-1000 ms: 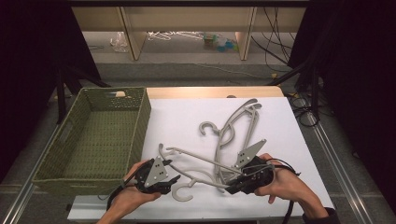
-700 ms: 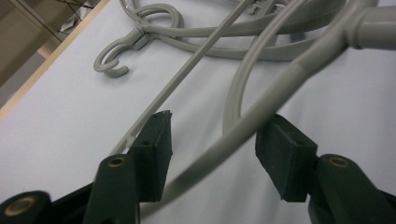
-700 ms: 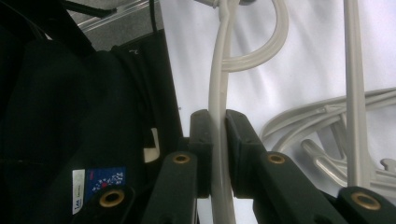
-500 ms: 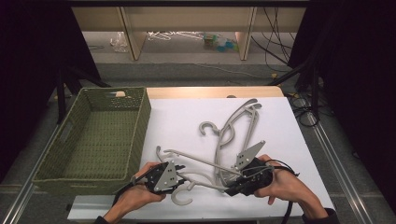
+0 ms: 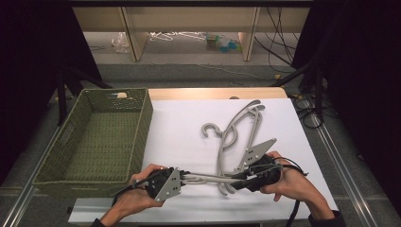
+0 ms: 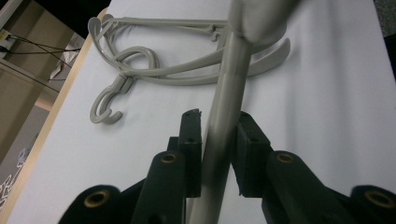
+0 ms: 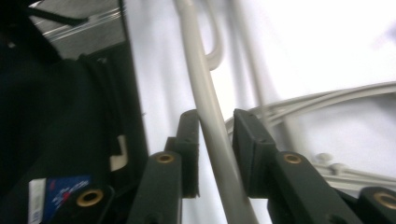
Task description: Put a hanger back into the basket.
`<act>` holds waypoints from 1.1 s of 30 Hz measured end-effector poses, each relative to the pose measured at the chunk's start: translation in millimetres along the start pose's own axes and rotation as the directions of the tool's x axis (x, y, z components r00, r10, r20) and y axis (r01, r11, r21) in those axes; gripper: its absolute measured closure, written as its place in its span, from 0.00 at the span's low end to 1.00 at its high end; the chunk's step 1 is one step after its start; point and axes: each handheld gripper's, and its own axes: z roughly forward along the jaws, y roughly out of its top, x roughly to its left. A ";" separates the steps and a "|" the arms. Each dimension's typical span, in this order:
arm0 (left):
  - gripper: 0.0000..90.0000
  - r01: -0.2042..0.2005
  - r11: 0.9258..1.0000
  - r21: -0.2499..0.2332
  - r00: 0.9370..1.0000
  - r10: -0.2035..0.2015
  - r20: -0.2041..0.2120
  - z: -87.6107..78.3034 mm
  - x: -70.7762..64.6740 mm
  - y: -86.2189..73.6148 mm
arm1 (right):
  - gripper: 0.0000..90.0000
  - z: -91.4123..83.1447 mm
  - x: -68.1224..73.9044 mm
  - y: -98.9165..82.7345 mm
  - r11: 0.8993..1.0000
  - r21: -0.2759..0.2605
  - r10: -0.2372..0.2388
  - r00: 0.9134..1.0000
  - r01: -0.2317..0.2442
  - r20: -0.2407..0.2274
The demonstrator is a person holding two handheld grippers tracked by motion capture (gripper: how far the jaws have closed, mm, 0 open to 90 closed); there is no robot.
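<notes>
Writing on blue label (image 7: 60,190) beside right gripper's jaws is unreadable.

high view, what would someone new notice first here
A grey plastic hanger stretched between two hand-held tools near the table's front edge: the left tool clamps one end, the right tool straddles the other, its jaws just opening. Behind lie more grey hangers on the white tabletop, with a green woven basket at left.

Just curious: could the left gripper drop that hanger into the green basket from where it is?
Probably, once the right gripper lets go: the left gripper grips the hanger right beside the basket, with nothing between them.
</notes>
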 end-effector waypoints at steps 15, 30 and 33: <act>0.88 0.402 0.916 0.017 0.915 -0.402 0.033 -9.4 14.0 -1.5 | 0.43 -24.6 0.6 17.4 0.969 -0.243 0.116 0.940 -0.036 0.322; 0.88 0.592 0.806 0.016 0.805 -0.592 0.021 -29.4 25.4 -9.9 | 0.37 -25.2 21.6 19.2 0.934 -0.357 0.132 0.939 -0.011 0.317; 0.88 0.589 0.808 -0.004 0.808 -0.589 0.022 -37.1 26.1 -7.5 | 0.37 -22.3 28.0 14.0 0.936 -0.353 0.130 0.943 -0.015 0.307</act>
